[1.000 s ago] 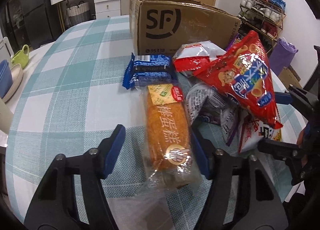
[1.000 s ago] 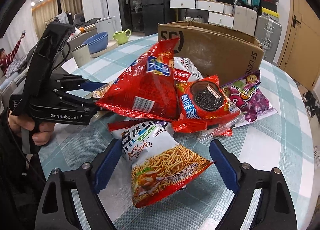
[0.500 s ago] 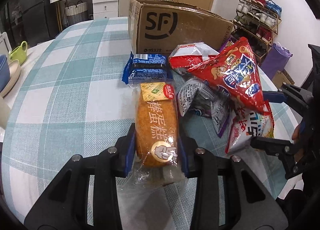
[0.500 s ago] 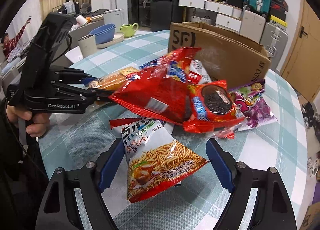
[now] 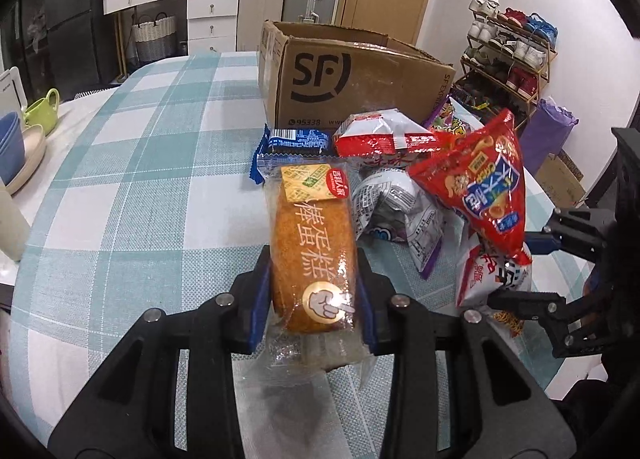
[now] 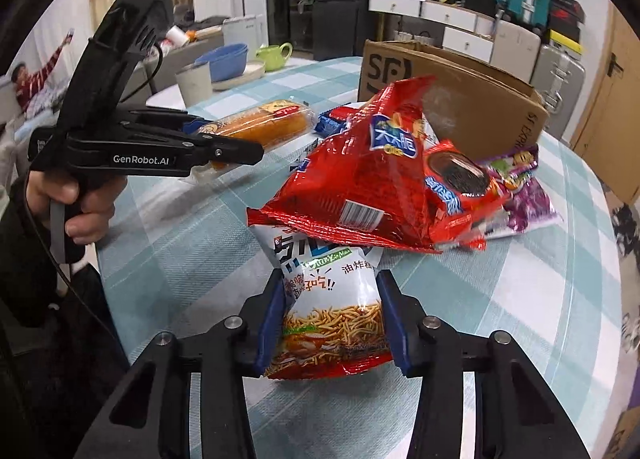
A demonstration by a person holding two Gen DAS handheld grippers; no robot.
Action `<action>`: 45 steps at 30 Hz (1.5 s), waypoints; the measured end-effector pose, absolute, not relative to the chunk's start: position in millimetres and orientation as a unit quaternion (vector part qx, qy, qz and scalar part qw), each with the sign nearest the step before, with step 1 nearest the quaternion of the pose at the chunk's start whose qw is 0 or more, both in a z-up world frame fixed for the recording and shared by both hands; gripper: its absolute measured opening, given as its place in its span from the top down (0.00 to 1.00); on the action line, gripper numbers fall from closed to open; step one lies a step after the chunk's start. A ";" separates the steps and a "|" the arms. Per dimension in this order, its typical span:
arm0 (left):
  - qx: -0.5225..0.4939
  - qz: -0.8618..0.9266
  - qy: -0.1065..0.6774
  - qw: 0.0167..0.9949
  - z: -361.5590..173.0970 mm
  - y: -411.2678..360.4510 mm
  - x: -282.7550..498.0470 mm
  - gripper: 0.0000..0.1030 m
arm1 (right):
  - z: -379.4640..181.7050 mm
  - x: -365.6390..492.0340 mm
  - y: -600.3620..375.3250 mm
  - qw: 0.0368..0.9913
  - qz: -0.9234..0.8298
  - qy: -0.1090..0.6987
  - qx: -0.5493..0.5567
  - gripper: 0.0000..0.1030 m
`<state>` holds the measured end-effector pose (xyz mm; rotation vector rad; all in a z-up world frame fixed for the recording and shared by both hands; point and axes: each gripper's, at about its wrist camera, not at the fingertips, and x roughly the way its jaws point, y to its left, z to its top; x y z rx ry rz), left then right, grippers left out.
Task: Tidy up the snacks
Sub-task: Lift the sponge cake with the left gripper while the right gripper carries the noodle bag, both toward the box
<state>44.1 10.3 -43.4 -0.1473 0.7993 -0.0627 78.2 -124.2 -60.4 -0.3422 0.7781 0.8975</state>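
My left gripper (image 5: 314,291) is shut on a wrapped golden cake (image 5: 312,243), which is lifted a little off the checked tablecloth; the same cake (image 6: 260,125) shows in the right wrist view. My right gripper (image 6: 332,319) is shut on a white and red bag of fried noodle snack (image 6: 332,299), whose top lies under a big red chip bag (image 6: 368,175). An open cardboard box (image 5: 352,79) stands behind the snack pile. Both gripper handles are held by a person's hands.
The pile also has a blue biscuit pack (image 5: 296,141), a red cookie bag (image 6: 460,183), a purple candy bag (image 6: 524,187) and a silver wrapper (image 5: 396,207). A green cup (image 6: 276,55), blue bowls (image 6: 222,61) and a beige cup (image 6: 194,79) sit at the table's far left edge.
Both grippers went from open around their packs to shut on them: the left closed first on the cake and raised it slightly, the right closed on the noodle bag just now.
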 end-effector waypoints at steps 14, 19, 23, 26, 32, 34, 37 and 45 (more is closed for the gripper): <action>-0.047 -0.006 0.340 0.939 -3.0 -1.2 24.7 0.68 | -17.4 59.1 -177.5 0.864 0.421 0.273 -0.044 0.57; -0.043 -0.008 0.339 0.940 0.7 -7.3 23.0 0.68 | -7.0 64.9 -190.4 0.882 0.394 0.256 -0.023 0.57; -0.040 -0.014 0.335 0.941 5.6 -12.4 24.0 0.68 | 1.3 71.5 -196.7 0.894 0.375 0.244 -0.003 0.57; -0.042 -0.019 0.325 0.944 13.6 -14.6 26.6 0.68 | 8.5 77.3 -198.4 0.900 0.367 0.234 0.005 0.57; -0.049 -0.023 0.314 0.948 30.4 -14.0 44.2 0.68 | 24.5 101.3 -200.6 0.905 0.355 0.230 0.040 0.57; -0.054 -0.021 0.310 0.949 36.1 -11.0 50.4 0.68 | 28.8 107.4 -199.7 0.906 0.353 0.228 0.048 0.57; -0.057 -0.017 0.305 0.951 44.2 -6.9 60.7 0.68 | 34.5 120.8 -199.1 0.906 0.350 0.231 0.063 0.57; -0.063 -0.016 0.301 0.952 59.5 -4.2 93.7 0.68 | 47.6 151.5 -193.8 0.907 0.342 0.233 0.080 0.57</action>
